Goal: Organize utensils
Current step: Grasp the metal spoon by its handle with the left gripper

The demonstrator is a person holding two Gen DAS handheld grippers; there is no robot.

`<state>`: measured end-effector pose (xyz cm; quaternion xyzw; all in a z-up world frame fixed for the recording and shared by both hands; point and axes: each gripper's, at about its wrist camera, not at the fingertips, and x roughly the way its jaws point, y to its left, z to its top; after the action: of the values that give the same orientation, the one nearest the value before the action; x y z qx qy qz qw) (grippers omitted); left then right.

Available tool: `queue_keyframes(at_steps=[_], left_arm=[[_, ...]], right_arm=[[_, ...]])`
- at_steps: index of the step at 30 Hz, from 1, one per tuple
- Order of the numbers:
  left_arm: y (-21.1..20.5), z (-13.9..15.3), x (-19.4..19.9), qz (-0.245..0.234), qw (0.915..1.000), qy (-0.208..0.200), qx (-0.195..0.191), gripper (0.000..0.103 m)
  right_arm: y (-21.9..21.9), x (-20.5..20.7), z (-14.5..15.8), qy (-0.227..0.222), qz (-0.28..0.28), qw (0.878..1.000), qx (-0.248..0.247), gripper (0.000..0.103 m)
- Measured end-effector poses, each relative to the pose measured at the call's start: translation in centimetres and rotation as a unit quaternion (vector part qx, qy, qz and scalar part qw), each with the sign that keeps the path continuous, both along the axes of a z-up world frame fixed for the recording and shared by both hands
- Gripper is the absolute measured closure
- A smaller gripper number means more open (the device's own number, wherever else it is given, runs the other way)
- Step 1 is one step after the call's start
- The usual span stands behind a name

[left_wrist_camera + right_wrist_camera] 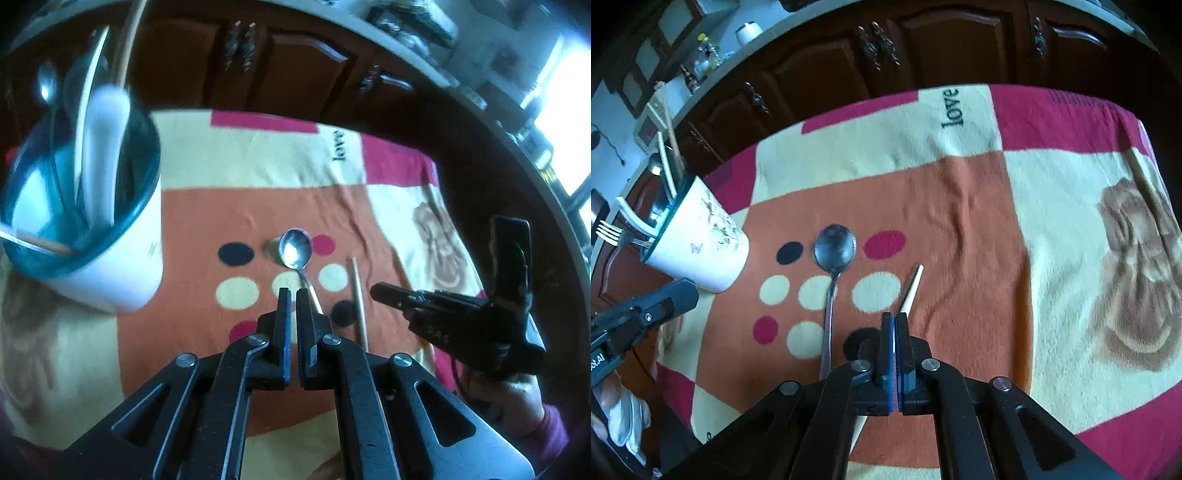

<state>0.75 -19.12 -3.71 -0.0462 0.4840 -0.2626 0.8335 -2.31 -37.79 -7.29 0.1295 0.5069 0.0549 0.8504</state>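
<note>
A: Left wrist view?
B: Left claw (pixel 293 292) clenched, empty, above the metal spoon (pixel 295 248) on the blanket (pixel 221 162); cup (pixel 110 266) (utensils inside) left.
A: Right wrist?
B: Right claw (pixel 895 317) clenched, empty, over the chopstick (pixel 911 287).

Left gripper (pixel 292 291) tilts steeply downward, jaws pressed together, nothing between the pads. Right gripper (pixel 896 316) angles down the same way, jaws closed flat against each other. In the left wrist view, a hand (pixel 517 402) in a reddish sleeve grips the right gripper's handle.
</note>
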Motion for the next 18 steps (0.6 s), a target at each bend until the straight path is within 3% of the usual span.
queue_keyframes(at_steps=[2,4,6,10,13,18], left_arm=[[-0.5,-0.7,0.5,0.007,0.9999,0.012,0.004,0.094],[-1.7,-1.6,1.2,0.009,0.9997,0.023,0.008,0.074],[-2.7,-2.2,1.7,0.011,0.9995,0.024,0.018,0.065],[-4.4,-4.3,3.7,0.036,0.9976,0.031,0.051,0.06],[-5.2,-5.8,5.2,0.056,0.9952,0.028,0.076,0.06],[-6.2,-6.5,6.6,0.053,0.9959,0.011,0.072,0.06]], right_arm=[[0.2,0.8,-1.0,0.023,-0.004,1.0,0.011,0.101],[0.4,1.4,-1.6,0.03,-0.005,0.999,0.01,0.1],[0.5,2.0,-2.2,0.036,-0.007,0.999,0.006,0.098],[0.3,2.9,-2.3,0.035,-0.009,0.999,0.013,0.087],[0.4,3.3,-2.4,0.024,0.0,1.0,0.005,0.087],[0.5,3.1,-2.6,-0.004,0.028,1.0,-0.009,0.094]])
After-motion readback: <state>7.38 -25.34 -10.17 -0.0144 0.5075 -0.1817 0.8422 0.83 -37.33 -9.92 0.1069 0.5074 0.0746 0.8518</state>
